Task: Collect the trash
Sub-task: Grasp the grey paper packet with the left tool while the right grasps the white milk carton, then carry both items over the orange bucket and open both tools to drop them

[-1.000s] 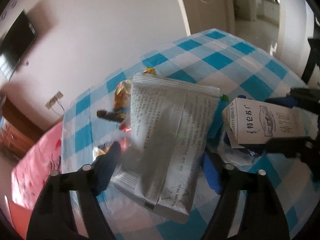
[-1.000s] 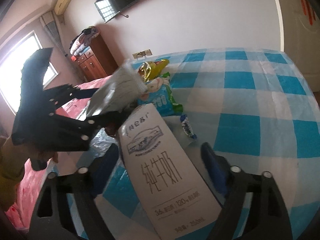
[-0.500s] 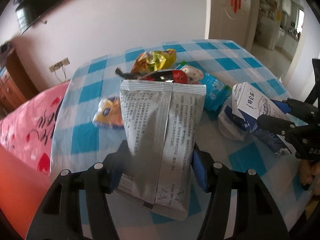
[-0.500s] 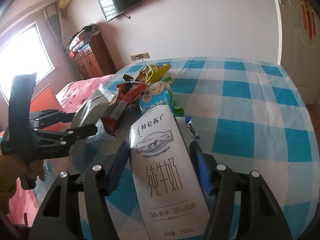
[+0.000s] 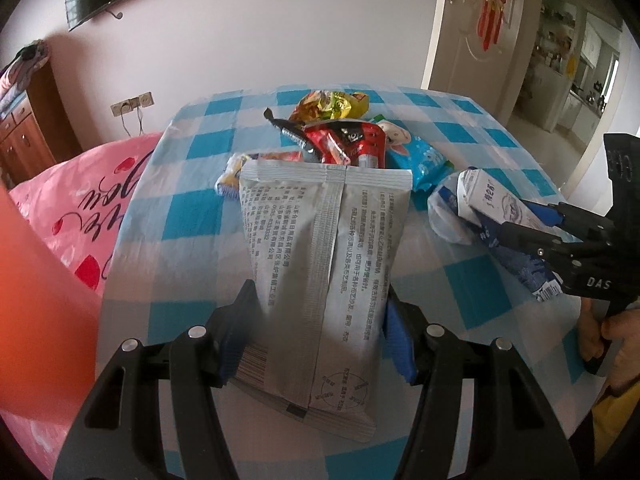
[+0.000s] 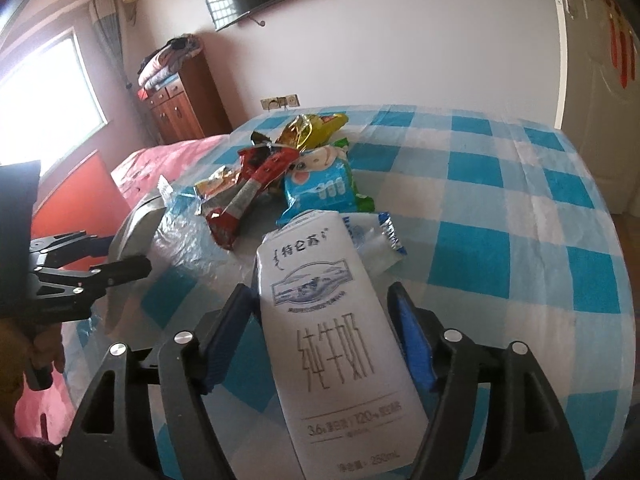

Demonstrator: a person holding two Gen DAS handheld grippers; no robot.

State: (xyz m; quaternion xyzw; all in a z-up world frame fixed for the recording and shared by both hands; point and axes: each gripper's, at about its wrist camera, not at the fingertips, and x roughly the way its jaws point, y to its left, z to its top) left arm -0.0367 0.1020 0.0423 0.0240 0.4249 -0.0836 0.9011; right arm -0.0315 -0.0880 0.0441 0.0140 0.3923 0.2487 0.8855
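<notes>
Two pieces of trash are held above the counter (image 5: 472, 128): the left hand-held gripper (image 5: 318, 322) clamps a light, limp silver pouch (image 5: 324, 256) at its lower sides; the right hand-held gripper (image 6: 320, 328) squeezes a stiff, crushable milk carton (image 6: 328, 320) mid-body.

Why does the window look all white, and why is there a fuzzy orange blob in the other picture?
Right wrist view: the window is washed out by bright daylight, so nothing shows through it. Left wrist view: the orange thing at the left edge is out of focus, and the fisheye lens bends the door frame into a curve.
</notes>
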